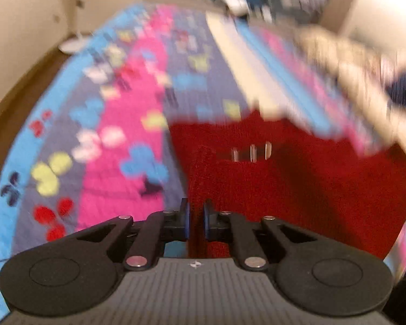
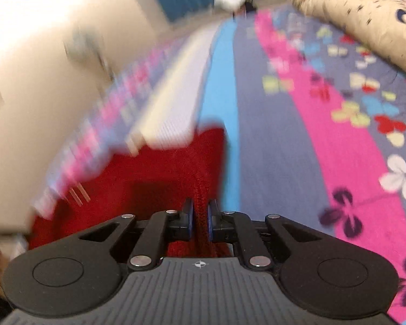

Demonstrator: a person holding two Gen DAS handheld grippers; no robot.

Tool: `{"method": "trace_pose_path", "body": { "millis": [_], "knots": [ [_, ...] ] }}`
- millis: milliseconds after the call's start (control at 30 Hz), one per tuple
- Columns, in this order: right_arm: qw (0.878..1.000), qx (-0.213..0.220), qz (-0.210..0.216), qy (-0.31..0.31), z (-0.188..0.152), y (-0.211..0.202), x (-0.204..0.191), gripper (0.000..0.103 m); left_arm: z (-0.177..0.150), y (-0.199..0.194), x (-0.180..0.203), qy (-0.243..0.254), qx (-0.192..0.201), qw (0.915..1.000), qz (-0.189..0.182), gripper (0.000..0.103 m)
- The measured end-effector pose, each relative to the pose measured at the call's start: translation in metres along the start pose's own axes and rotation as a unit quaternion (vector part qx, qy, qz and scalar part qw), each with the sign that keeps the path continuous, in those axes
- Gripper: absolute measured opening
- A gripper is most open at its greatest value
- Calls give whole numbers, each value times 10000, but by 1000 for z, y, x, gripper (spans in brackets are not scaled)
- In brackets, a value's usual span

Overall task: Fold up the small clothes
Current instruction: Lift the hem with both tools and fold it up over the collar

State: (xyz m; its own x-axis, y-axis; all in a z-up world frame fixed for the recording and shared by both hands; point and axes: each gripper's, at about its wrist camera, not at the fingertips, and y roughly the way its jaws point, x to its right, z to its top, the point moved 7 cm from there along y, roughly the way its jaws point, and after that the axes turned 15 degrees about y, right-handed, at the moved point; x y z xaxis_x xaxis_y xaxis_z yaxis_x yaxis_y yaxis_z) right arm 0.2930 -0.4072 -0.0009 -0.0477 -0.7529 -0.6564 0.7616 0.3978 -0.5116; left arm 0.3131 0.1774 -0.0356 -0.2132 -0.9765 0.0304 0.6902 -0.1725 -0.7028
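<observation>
Both views are smeared by motion blur, so only the nearest parts read sharply. Closest in the left wrist view, the left gripper [image 1: 196, 220] has its blue-padded jaws drawn narrow on a raised ridge of the red knitted garment [image 1: 297, 189]; where the cloth passes under the gripper body is hidden. In the right wrist view the right gripper [image 2: 200, 220] likewise pinches a bunched fold of the same red knitted garment [image 2: 154, 184] between nearly closed jaws.

The garment lies on a quilted bedspread with pink, blue and grey stripes and butterfly shapes [image 1: 121, 124]. The left view shows most of its width, with small pale marks on its front too blurred to identify; the right view shows only one side of it. A lifted, blurred flap of the bedspread covers the garment's far edge in both.

Farther back, only the right view shows clearly a cream patterned pillow or rolled cover [image 2: 360, 24]. The far background is unreadable beyond a dark blue band.
</observation>
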Motion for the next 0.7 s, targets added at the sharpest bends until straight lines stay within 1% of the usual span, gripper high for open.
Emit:
{"method": "trace_pose_path", "body": {
  "millis": [33,67,100,133,167,233,267,333,433,500,600,700],
  "knots": [
    [9993,322,188,3,9,-11,-5,6,6,-10,-8,-157,283,9994,99,10],
    [9981,571,208,-50,15,-17,-7,6,13,-16,-13,-204,549,9980,237,10],
    [9973,719,88,-118,19,-16,-8,6,18,-19,-15,-161,706,9967,360,10],
    [9970,751,-55,-162,20,-9,-7,6,23,-17,-13,-67,760,9960,459,10],
    [9969,722,-234,-199,22,2,-5,6,26,-11,-10,136,719,9955,602,10],
    [9964,646,-464,-294,24,20,-3,6,31,1,-3,434,634,9939,796,10],
    [9961,628,-519,-327,26,28,-2,6,34,4,-2,460,654,9934,823,10],
    [9953,645,-608,-387,30,44,-3,6,41,12,-4,425,725,9928,858,10],
    [9927,764,-760,-537,33,62,-7,6,46,27,-11,403,649,9916,1046,9],
    [9910,909,-786,-590,35,66,-11,6,46,33,-21,298,643,9906,1169,7],
    [9872,1166,-774,-768,41,72,-18,6,52,38,-38,75,813,9886,1263,7],
    [9837,1362,-796,-864,47,82,-20,6,57,45,-40,171,872,9861,1403,7]
  ]
}}
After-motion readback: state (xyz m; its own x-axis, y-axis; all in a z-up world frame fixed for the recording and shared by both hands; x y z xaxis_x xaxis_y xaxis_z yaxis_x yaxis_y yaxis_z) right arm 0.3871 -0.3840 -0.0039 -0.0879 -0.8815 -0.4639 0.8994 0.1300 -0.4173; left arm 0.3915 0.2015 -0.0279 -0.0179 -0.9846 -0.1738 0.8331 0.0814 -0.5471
